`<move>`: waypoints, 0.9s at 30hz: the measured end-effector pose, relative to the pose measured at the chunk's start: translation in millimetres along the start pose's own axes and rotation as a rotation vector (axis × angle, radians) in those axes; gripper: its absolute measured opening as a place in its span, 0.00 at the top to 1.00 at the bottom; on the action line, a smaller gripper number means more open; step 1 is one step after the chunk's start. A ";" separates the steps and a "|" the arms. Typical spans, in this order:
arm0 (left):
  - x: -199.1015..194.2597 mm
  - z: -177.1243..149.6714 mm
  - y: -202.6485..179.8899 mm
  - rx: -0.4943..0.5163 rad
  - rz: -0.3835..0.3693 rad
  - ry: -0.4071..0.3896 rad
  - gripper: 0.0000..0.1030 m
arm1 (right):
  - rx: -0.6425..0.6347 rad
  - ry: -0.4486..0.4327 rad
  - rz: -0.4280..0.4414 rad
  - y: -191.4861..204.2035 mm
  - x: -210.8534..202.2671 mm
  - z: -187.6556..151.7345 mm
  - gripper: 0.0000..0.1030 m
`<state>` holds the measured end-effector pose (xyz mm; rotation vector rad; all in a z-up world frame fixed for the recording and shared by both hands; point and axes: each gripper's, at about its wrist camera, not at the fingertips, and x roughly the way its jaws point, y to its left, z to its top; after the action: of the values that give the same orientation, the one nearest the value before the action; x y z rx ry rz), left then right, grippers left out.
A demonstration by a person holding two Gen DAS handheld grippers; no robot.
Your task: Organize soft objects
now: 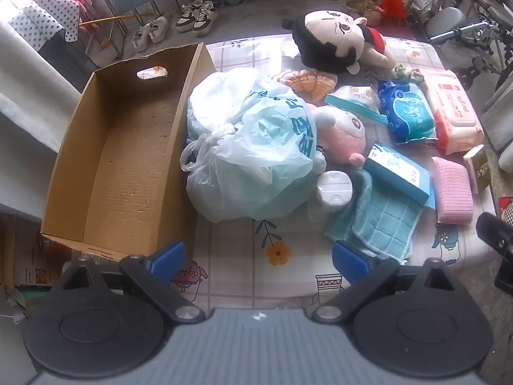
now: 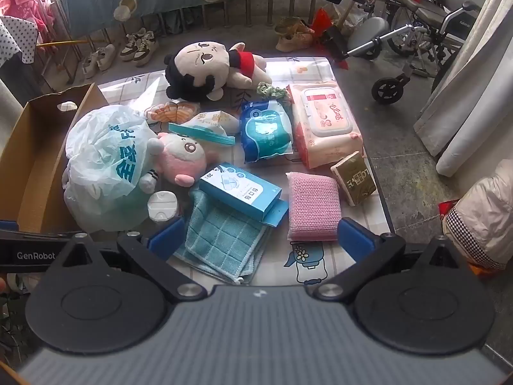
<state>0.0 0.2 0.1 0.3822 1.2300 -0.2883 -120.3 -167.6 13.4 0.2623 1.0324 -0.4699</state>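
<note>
An empty cardboard box point(image 1: 128, 160) point(image 2: 35, 160) stands at the table's left. Beside it lies a knotted pale plastic bag point(image 1: 253, 147) point(image 2: 105, 163). A pink plush point(image 1: 343, 134) point(image 2: 182, 157) leans on the bag. A black-haired doll point(image 1: 333, 45) point(image 2: 205, 67) lies at the far side. A teal cloth point(image 1: 378, 221) point(image 2: 221, 240), a pink sponge point(image 1: 452, 192) point(image 2: 312, 207), a blue mask box point(image 1: 397, 173) point(image 2: 240, 189) and tissue packs point(image 1: 407, 112) point(image 2: 266, 131) are spread out. My left gripper point(image 1: 259, 260) hangs open above the tablecloth before the bag. My right gripper point(image 2: 261, 235) hangs open over the cloth and sponge, holding nothing.
A wet-wipes pack point(image 1: 455, 112) point(image 2: 323, 125) and a gold box point(image 1: 481, 166) point(image 2: 354, 178) lie near the table's right edge. A white lidded tub point(image 1: 333, 189) point(image 2: 162, 207) sits by the bag. Shoes point(image 1: 195, 16) and a wheelchair point(image 2: 416, 25) stand on the floor beyond.
</note>
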 end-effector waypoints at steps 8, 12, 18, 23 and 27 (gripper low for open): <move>2.5 -3.1 1.6 0.010 0.002 -0.005 0.04 | -0.001 0.025 -0.010 1.1 4.9 -1.8 0.01; 3.3 -2.2 -0.2 0.011 0.015 -0.001 0.04 | -0.008 0.045 -0.023 2.4 7.9 -0.7 0.01; 6.7 -1.2 0.9 0.005 0.022 0.007 0.04 | -0.010 0.058 -0.027 1.3 10.2 0.2 0.01; 8.8 0.3 2.7 0.005 0.029 0.006 0.04 | -0.003 0.070 -0.025 1.0 12.0 1.8 0.01; 10.5 1.1 3.9 0.000 0.031 0.007 0.04 | 0.001 0.078 -0.025 0.1 16.7 2.4 0.01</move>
<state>5.8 3.1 -9.1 0.4028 1.2302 -0.2602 -111.3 -172.7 0.0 0.2705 1.1124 -0.4855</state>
